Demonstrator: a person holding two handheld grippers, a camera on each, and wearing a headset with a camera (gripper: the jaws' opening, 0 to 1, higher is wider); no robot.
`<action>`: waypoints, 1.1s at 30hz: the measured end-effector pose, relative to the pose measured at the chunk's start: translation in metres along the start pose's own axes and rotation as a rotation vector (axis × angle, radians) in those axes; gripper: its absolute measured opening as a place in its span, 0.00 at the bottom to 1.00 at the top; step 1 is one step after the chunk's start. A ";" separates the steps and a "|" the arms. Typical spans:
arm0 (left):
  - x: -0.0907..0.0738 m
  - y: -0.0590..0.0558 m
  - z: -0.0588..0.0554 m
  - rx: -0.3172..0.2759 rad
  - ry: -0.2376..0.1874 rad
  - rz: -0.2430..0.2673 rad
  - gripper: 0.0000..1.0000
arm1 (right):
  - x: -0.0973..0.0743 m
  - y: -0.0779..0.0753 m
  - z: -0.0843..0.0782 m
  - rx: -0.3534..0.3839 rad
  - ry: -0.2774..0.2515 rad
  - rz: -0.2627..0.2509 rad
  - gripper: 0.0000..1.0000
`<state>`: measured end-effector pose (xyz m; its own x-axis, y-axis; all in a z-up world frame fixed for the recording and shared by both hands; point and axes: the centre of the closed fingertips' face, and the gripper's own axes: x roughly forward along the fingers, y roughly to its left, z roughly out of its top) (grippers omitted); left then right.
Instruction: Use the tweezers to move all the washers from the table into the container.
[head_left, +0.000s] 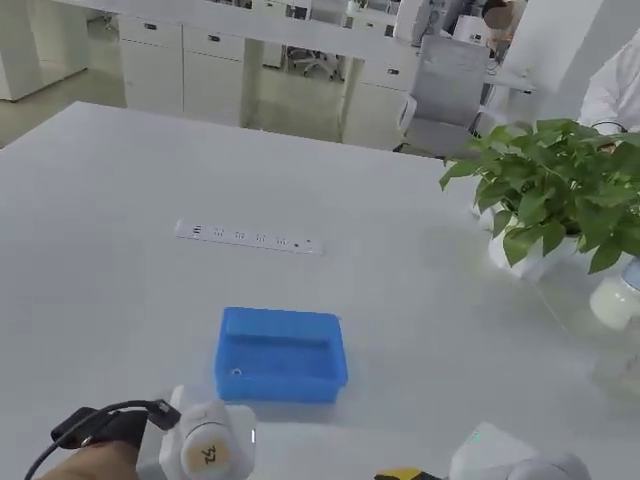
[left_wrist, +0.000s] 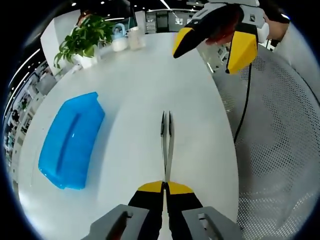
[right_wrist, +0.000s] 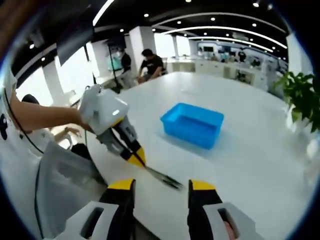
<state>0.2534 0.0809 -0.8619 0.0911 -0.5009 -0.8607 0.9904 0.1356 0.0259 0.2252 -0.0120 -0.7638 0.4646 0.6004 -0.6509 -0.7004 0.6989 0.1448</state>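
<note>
**Left gripper view: tweezers clamped, nothing on the tips**

The left gripper (left_wrist: 165, 186) has its yellow-tipped fingers (left_wrist: 150, 187) clenched on the back end of the tweezers (left_wrist: 167, 145). The tweezers reach forward over the white worktop (left_wrist: 150, 75), to the right of the blue container (left_wrist: 70, 140). The two tweezer blades lie close together and carry nothing.

The right gripper (right_wrist: 161, 186) has its fingers released, spread apart and grasping nothing. It hangs well apart from the container, on the same side of it as the tweezers.

In the head view a pale speck (head_left: 236, 373) sits on the container's floor near one corner. It may be a washer, though it is too small to be sure. Any washers lying loose on the worktop around the container are too fine to make out here.

Judging from this, the step in hand is the reach for a washer, with the tweezers ready and unloaded. The next move calls for lowering the tips to a washer beside the container and pinching its thin rim without flicking it away. The washer then has to be carried over the container's wall before the pinch is eased.

A power strip (head_left: 250, 238) lies beyond the container, and a potted plant (head_left: 560, 190) stands further off to its right. No brand, label or writing can be read on the container, the tweezers or the power strip.
</note>
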 end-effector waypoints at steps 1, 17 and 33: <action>0.000 0.001 0.000 0.000 0.001 0.000 0.00 | 0.001 -0.002 -0.003 0.009 0.006 -0.003 0.39; 0.000 0.000 -0.003 -0.061 0.003 0.034 0.06 | -0.040 -0.024 0.049 0.140 -0.208 -0.117 0.74; -0.044 0.017 -0.013 -0.534 -0.183 0.228 0.68 | -0.033 -0.043 0.039 0.120 -0.180 -0.159 0.83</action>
<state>0.2645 0.1164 -0.8302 0.3583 -0.5414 -0.7606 0.7589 0.6434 -0.1004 0.2607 -0.0467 -0.7190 0.6600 0.5316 -0.5309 -0.5468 0.8245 0.1458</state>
